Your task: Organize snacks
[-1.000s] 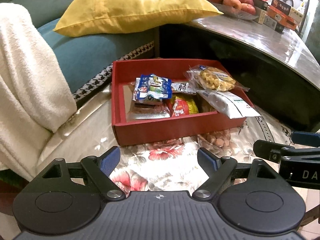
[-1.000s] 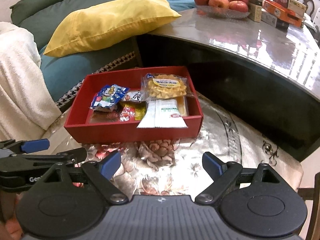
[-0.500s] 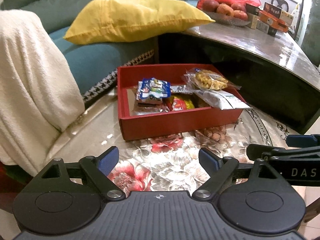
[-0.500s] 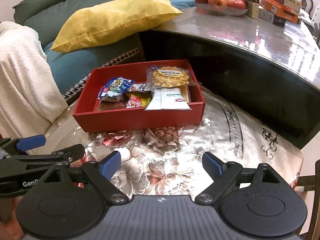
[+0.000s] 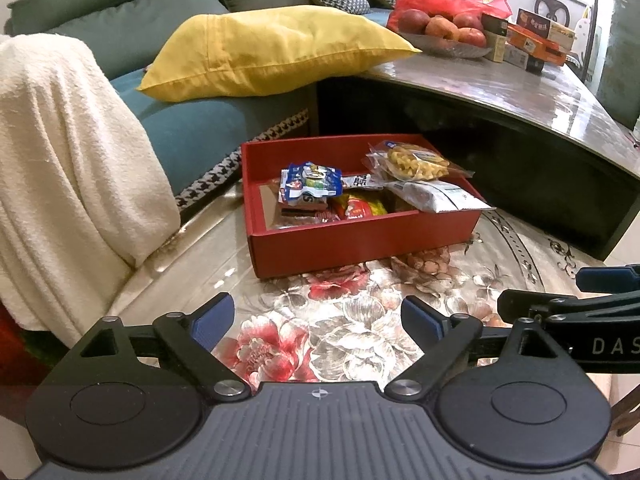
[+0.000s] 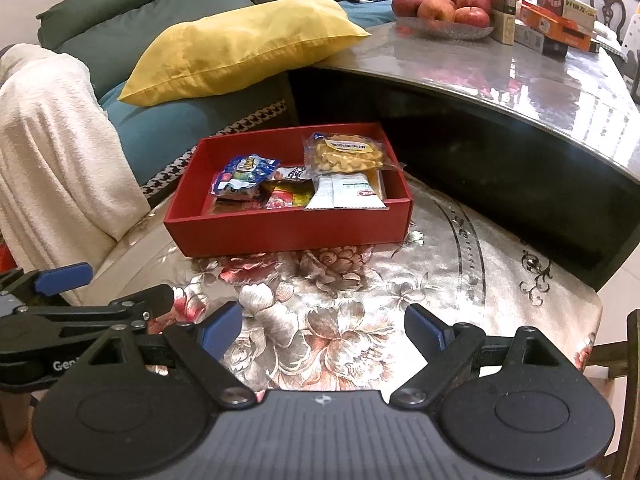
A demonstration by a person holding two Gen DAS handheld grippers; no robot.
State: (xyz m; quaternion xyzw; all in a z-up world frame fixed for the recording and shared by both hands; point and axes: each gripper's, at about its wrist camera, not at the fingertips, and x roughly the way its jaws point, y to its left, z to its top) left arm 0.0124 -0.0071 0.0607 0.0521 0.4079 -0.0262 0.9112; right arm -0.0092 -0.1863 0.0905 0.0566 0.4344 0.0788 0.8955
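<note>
You have pulled both grippers back, so the red box (image 5: pixel 360 236) looks smaller and farther off than before. Your left gripper (image 5: pixel 318 318) is spread wide with nothing in it. Your right gripper (image 6: pixel 324 326) is spread and empty too. Past them, the box sits on the flowery surface (image 6: pixel 352 320), full of snack packs (image 6: pixel 344 152). Its long side runs left to right. The sorting looks done; next, just check nothing is left out.

A red box (image 5: pixel 360 236) sits on the flowered tabletop (image 5: pixel 340 320), open-topped. Inside lie a blue packet (image 5: pixel 310 184), a red-yellow packet (image 5: pixel 362 206), a white pouch (image 5: pixel 438 196), and a clear bag of yellow crackers (image 5: pixel 414 160) resting highest.
</note>
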